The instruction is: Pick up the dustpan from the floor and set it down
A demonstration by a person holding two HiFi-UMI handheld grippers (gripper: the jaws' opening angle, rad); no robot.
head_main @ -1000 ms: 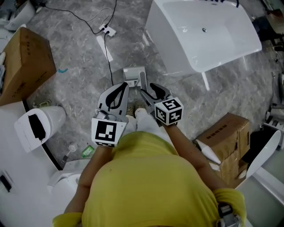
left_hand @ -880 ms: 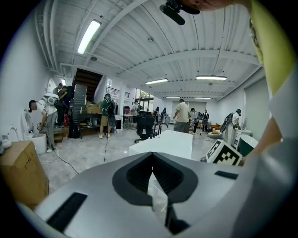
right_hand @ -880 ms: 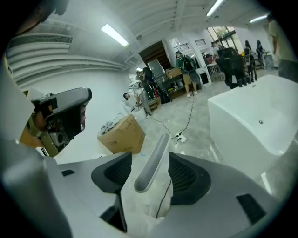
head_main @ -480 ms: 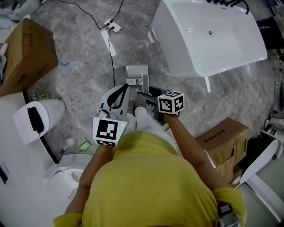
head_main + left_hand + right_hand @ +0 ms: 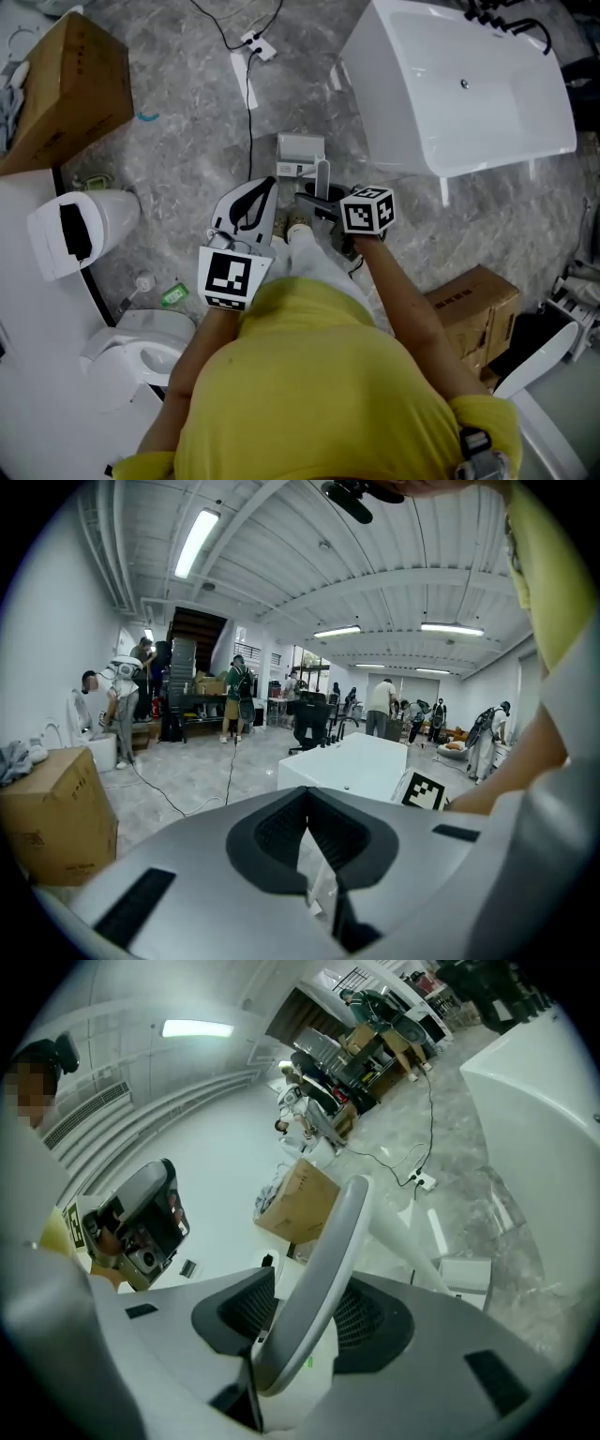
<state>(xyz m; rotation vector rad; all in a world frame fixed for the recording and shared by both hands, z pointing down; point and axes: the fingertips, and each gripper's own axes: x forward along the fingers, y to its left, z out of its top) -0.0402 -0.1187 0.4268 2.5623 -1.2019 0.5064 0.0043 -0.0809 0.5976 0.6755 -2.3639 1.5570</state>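
Observation:
The grey dustpan [image 5: 300, 152] lies on the marble floor ahead of the person's feet, its long handle [image 5: 322, 176] rising toward me. My right gripper [image 5: 316, 201] has the handle between its jaws; they have just been closing. In the right gripper view the grey handle [image 5: 328, 1251] crosses between the two black pads and both press on it, so my right gripper [image 5: 314, 1288] is shut on it. My left gripper [image 5: 268, 185] hovers just left of the dustpan. In the left gripper view my left gripper [image 5: 306, 794] has its tips together, with nothing held.
A white bathtub [image 5: 469, 84] stands at the upper right, close to the dustpan. Cardboard boxes sit at the upper left [image 5: 66, 89] and lower right [image 5: 473, 305]. White toilets [image 5: 80, 230] line the left side. A cable with a power strip [image 5: 255, 42] runs across the floor beyond.
The right gripper has rolled, sunk a little and closed round the dustpan handle, which stood beside its open jaws before. The left gripper has dropped slightly and stays shut.

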